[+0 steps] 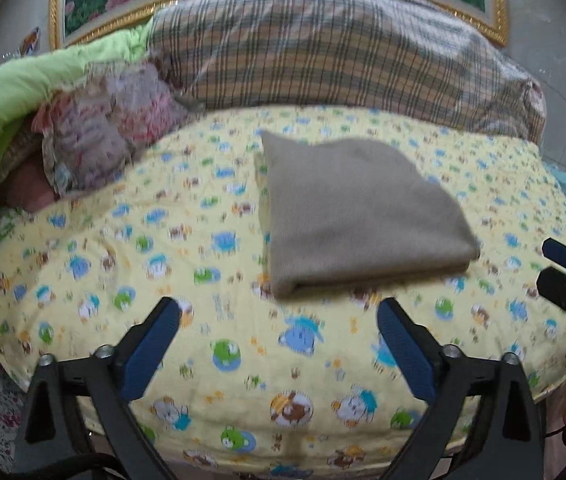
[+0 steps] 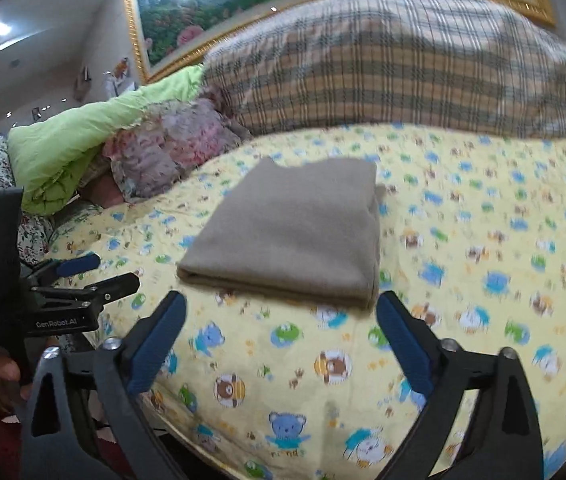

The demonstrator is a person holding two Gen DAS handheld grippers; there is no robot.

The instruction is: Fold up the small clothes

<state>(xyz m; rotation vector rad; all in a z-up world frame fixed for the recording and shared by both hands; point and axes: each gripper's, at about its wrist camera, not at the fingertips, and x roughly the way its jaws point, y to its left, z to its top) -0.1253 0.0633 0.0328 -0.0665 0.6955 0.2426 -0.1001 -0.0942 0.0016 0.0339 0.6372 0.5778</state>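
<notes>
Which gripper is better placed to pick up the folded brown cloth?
Probably the right gripper: the brown cloth lies straight ahead of its open jaws, its near corner just past one fingertip. From the left gripper, also open, the cloth sits off to the right.

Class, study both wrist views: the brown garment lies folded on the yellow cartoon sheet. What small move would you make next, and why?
Probably draw both grippers back from the brown garment. It already lies folded flat on the yellow sheet, and the left gripper and right gripper stand open and empty just short of its near edge, so nothing is left to grip.
</notes>
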